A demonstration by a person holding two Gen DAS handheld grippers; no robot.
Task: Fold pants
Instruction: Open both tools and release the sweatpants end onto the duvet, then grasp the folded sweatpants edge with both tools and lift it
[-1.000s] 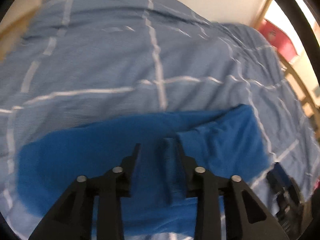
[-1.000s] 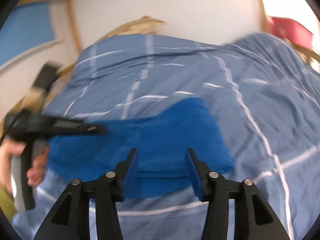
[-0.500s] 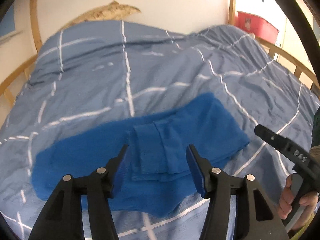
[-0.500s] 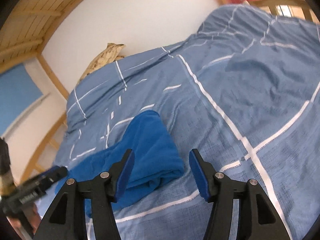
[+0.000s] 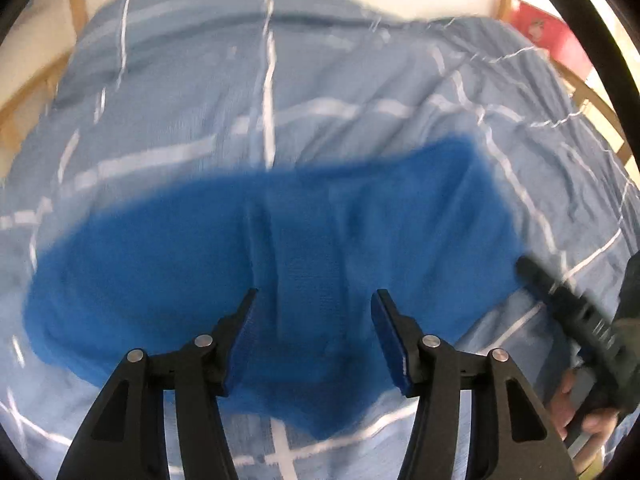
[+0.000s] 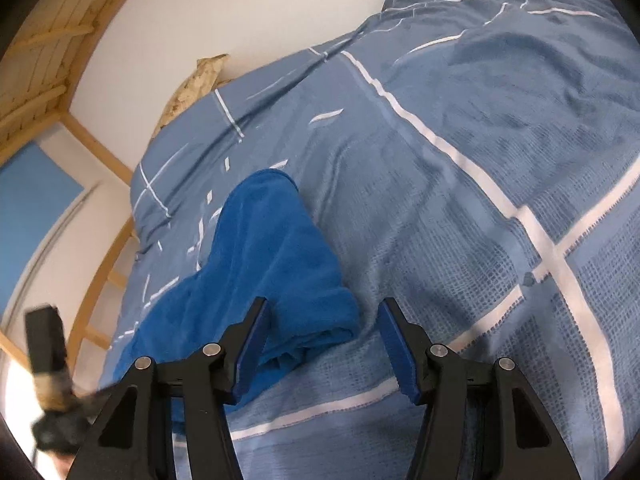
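Observation:
The bright blue pants (image 5: pixel 280 264) lie folded in a long strip across the light blue checked bedspread (image 5: pixel 320 80). My left gripper (image 5: pixel 314 312) is open and empty, hovering above the middle of the strip, where a folded edge runs. My right gripper (image 6: pixel 322 324) is open and empty, just above the right end of the pants (image 6: pixel 264 264), whose layered edge shows between the fingers. The right gripper also shows in the left wrist view (image 5: pixel 568 312), at the right end of the pants. The left gripper shows blurred in the right wrist view (image 6: pixel 48 364).
The bedspread (image 6: pixel 480 160) covers the whole bed, with white stripes and creases. A wooden bed frame (image 6: pixel 100 264) runs along the left side and a white wall (image 6: pixel 200 12) stands behind. A red box (image 5: pixel 548 36) sits beyond the bed's far right corner.
Both grippers opened and let go of the pants. The left gripper has come closer over the middle of the strip. The right gripper has swung round to the right end.

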